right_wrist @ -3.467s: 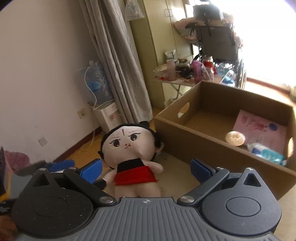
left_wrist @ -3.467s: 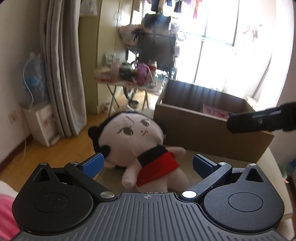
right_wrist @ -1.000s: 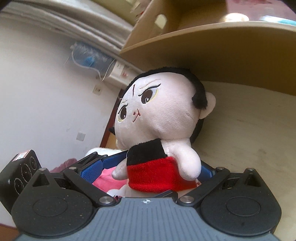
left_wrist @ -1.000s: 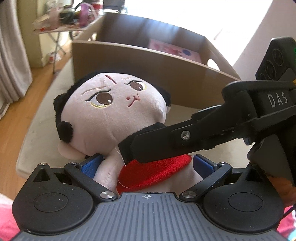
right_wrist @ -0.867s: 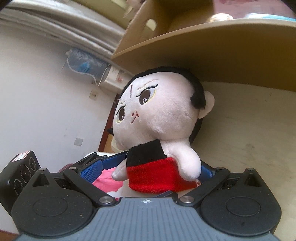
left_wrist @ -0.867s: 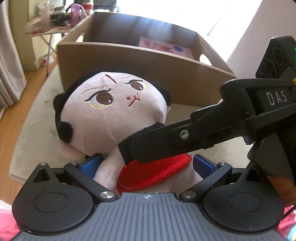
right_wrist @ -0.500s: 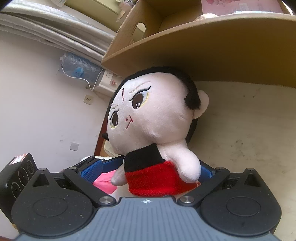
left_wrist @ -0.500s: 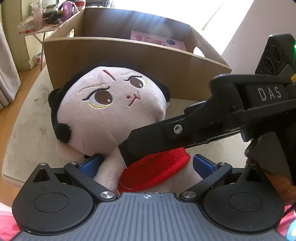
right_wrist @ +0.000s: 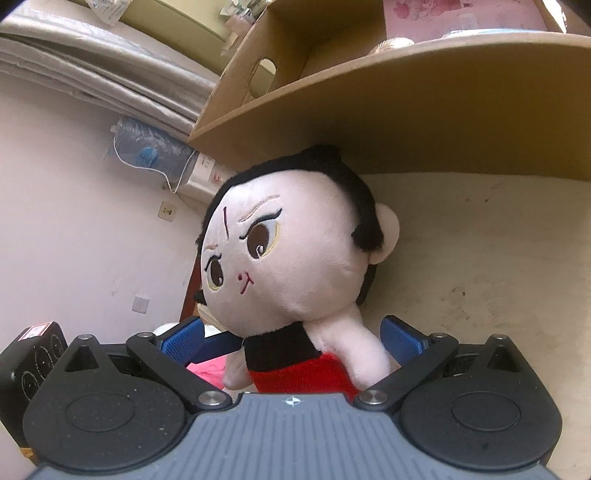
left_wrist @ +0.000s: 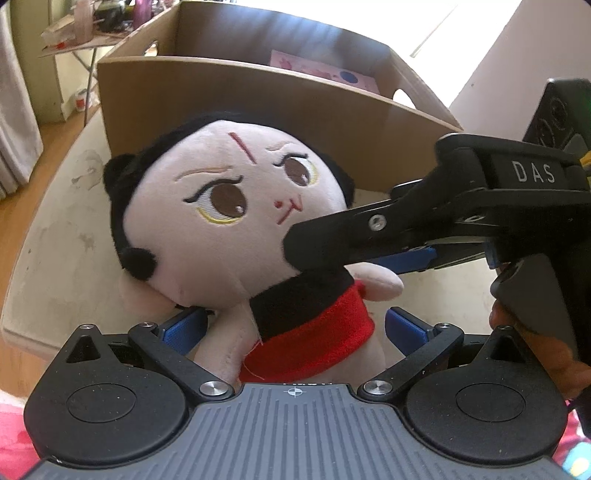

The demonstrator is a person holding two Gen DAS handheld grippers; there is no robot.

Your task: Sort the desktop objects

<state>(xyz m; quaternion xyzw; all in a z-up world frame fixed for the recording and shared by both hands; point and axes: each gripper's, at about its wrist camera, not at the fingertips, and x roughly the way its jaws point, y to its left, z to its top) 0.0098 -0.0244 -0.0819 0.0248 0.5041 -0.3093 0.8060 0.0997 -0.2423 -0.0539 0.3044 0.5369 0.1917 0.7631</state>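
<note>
A plush doll (left_wrist: pixel 236 206) with a pale head, black hair and a red skirt leans against the front wall of the cardboard box (left_wrist: pixel 258 99). Its torso sits between the blue pads of my left gripper (left_wrist: pixel 295 328), whose jaws stand wide. My right gripper (left_wrist: pixel 332 251) reaches in from the right, and its black finger crosses the doll's neck. In the right wrist view the doll (right_wrist: pixel 288 258) fills the gap of the right gripper (right_wrist: pixel 291 339), one arm touching the right pad (right_wrist: pixel 400 338). That gripper is also open. The doll's legs are hidden.
The box (right_wrist: pixel 406 92) holds a pink sheet (left_wrist: pixel 325 70) and small items. The pale tabletop (left_wrist: pixel 66 236) ends at the left, with wooden floor beyond. A folding table (left_wrist: pixel 81 33) with bottles stands far left. A hand (left_wrist: pixel 535 354) holds the right gripper.
Both grippers and the doll between them have moved toward the box, whose front wall now looms closer. The right gripper's finger has risen from the doll's chest to its neck. Jaw widths look unchanged.
</note>
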